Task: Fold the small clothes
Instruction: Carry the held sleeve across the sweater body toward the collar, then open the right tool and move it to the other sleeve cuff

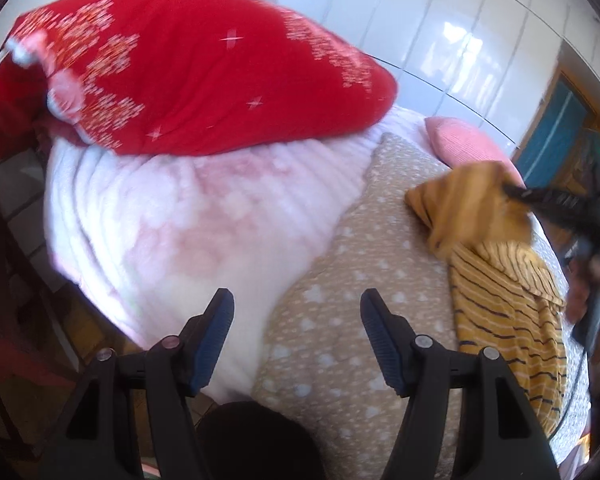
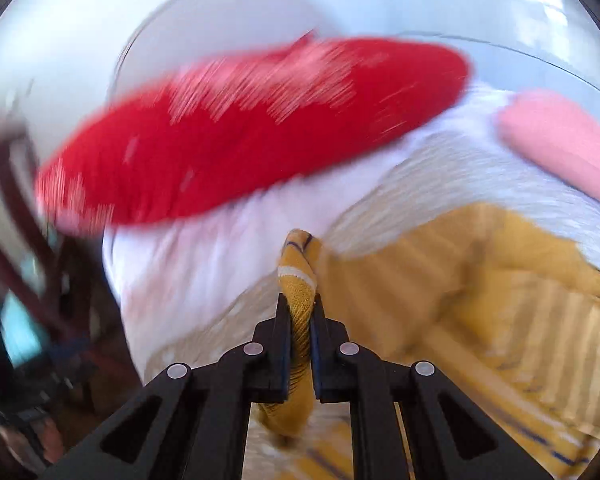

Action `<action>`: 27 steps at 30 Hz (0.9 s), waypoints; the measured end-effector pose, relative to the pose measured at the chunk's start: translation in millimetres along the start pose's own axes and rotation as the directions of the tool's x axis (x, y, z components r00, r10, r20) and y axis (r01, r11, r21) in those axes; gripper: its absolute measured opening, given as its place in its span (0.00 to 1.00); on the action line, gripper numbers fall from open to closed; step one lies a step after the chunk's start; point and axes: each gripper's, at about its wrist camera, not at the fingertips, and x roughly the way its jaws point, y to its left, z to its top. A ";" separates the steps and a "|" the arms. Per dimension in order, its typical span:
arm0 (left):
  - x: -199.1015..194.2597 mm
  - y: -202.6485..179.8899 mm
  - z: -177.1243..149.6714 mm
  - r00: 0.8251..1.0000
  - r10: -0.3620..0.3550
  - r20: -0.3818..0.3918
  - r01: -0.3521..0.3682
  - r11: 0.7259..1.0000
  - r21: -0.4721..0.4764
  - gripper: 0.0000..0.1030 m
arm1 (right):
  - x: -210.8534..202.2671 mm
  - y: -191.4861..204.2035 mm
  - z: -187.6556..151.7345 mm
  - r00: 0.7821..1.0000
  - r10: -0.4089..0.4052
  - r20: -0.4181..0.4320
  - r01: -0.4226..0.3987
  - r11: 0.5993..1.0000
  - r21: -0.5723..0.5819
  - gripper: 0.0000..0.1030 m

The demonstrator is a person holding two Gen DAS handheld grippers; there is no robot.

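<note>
Right tongs [image 2: 300,312] are clamped nearly shut on a rolled edge of the mustard-yellow knit garment with thin dark and white stripes [image 1: 508,300], pinching a bunched hem or cuff, which pokes out past the tips. In the left wrist view that corner is lifted off the bedding while the rest of the garment trails down flat onto the beige bedcover with white dots [image 1: 340,280], at the right side of the bed. Left tongs [image 1: 296,336] hang over the beige cover, jaws standing wide apart with nothing between them, well apart from the garment. Beside the beige cover lies a fluffy pale pink ribbed blanket [image 1: 172,216], with a red pillow with white snowflake print [image 1: 204,64] on top at the back and a small pink cushion [image 1: 464,136] behind the garment. The right wrist view is motion-blurred, so finer detail is unclear. Garment looks light, soft and floppy, no stiffness; it will sag and stretch from a single pinch point and may slip if only one thin layer is held. Best hold is judged to be hem corners or shoulder seams, one per tong, so the cloth hangs square before being laid flat.
</note>
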 end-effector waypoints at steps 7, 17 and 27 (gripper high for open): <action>16.7 -52.4 1.8 0.998 -0.048 -0.039 0.051 0.995 0.089 0.64 | -110.6 -207.4 -37.8 0.959 -0.280 0.039 0.242 0.883 0.402 0.08; 61.0 -126.1 -5.7 0.978 -0.130 -0.164 0.158 0.972 0.173 0.68 | -155.6 -294.3 -120.3 0.883 -0.467 -0.050 0.417 0.729 0.543 0.37; 97.5 -166.0 -44.1 0.942 -0.153 -0.300 0.220 0.953 0.207 0.68 | -134.2 -237.8 -134.9 0.944 -0.330 0.021 0.284 0.839 0.464 0.39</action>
